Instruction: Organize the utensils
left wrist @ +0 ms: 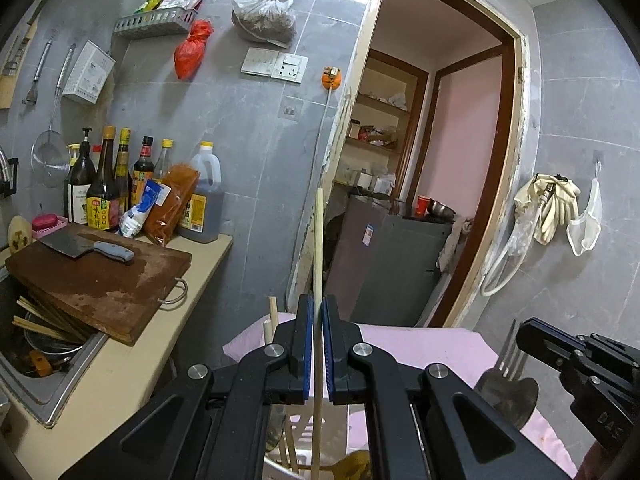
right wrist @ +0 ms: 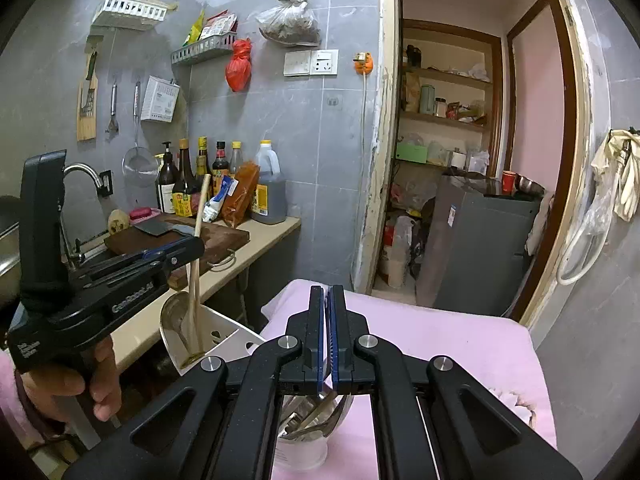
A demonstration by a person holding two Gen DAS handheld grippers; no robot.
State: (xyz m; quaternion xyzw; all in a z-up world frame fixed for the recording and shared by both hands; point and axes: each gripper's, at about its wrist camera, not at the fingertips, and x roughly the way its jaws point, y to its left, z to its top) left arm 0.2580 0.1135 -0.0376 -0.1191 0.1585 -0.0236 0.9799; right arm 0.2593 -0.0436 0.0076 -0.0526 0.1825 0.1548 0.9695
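Covering one table, a pink cloth (right wrist: 460, 344) lies near, with one white holder (right wrist: 224, 334) at its left edge. Clenched on one chopstick (left wrist: 318, 240), the left gripper (left wrist: 317, 344) keeps it upright over that holder. Only the right view shows a spoon (right wrist: 174, 320) standing inside and the right gripper (right wrist: 328, 332) pinching metal cutlery (right wrist: 320, 412) above a cup (right wrist: 300, 454); the left view alone shows fork tines (left wrist: 510, 354).

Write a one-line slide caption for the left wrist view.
Left gripper clamps an upright wooden chopstick above a white utensil holder, right gripper gripping a fork nearby.
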